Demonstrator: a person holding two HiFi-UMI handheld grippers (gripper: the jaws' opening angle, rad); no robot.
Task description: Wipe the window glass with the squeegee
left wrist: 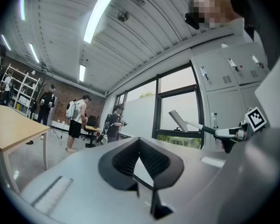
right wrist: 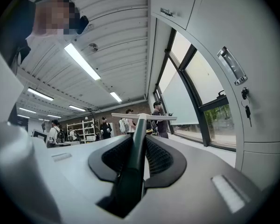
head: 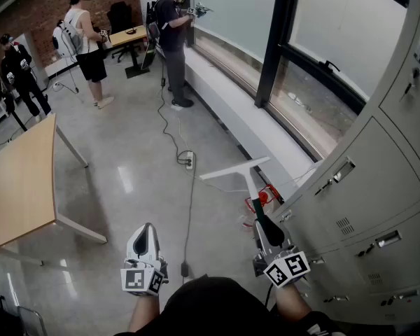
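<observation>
Jaws of the right gripper [head: 263, 227] are clenched on the dark handle of the squeegee [head: 235, 168], its white blade ahead of them in the air, well short of the window glass [head: 231, 12]. Left gripper [head: 145, 229] jaws are pressed together on nothing. Grey lockers [head: 378, 187] rise just right of the right jaws; a wooden surface [head: 21, 180] lies well left of the left jaws.

Glossy grey floor [head: 126, 180] underfoot, dark cable [head: 190, 215] snaking across it through a white socket block [head: 188, 162]. Wooden bench [head: 21, 180] standing on pale legs at the left, grey lockers [head: 364, 208] at the right, small red thing [head: 264, 197] just beside them.
</observation>
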